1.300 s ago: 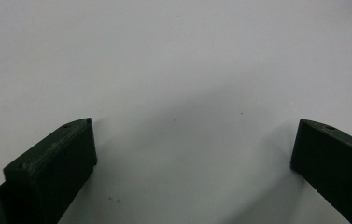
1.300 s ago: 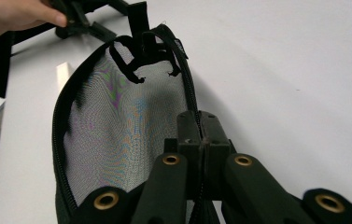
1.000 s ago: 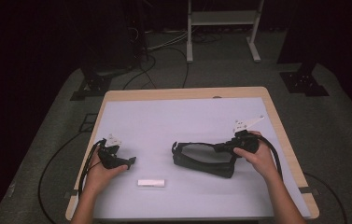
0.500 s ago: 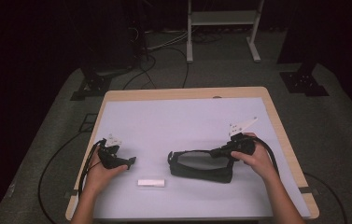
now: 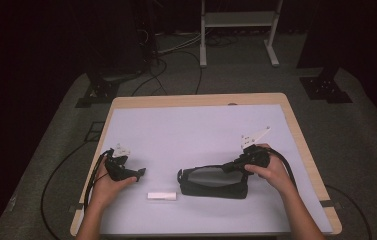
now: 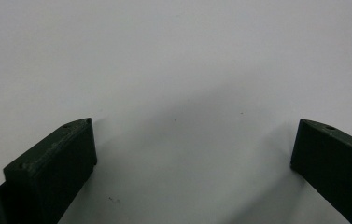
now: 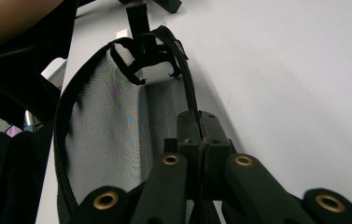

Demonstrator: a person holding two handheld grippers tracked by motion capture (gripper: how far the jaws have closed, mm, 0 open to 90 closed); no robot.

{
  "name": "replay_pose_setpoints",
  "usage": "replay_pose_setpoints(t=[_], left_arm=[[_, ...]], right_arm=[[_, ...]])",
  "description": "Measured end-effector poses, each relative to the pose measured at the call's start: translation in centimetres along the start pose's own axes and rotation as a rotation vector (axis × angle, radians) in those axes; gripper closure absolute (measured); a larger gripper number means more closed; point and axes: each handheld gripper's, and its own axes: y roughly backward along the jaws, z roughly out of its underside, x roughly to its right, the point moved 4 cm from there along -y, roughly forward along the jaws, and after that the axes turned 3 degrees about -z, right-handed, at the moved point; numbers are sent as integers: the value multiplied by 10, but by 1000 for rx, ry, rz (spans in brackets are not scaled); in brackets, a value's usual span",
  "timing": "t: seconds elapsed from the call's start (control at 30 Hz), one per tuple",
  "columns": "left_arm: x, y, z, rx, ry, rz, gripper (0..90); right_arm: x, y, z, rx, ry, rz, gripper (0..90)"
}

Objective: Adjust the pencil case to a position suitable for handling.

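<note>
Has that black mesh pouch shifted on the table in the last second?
Yes. The black mesh pouch has slid toward the left of the high view, closing the gap to the small white block, which lies where it did. The right gripper is shut on it.

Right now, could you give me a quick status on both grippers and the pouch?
Left gripper open, holding nothing. Right gripper shut on mesh pouch zipper edge. White bar lies beside pouch, not in the way.

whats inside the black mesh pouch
Through the grey mesh panel of the pouch nothing shows inside in the high view or the right gripper view; it looks flat. The black fabric parts hide the rest. The right claw is pinched shut on its zipper edge.
</note>
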Motion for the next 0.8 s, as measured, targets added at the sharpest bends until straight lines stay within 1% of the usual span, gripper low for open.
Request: replay_pose_setpoints(t=[0.37,0.67,0.8], left_arm=[[0,0,0,0,0,0,0],[0,0,0,0,1,0,0],[0,0,0,0,1,0,0]], right_arm=[[2,-5,1,-5,5,10,861],[-1,-4,-1,1,16,24,773],[-3,1,-3,23,24,40,723]])
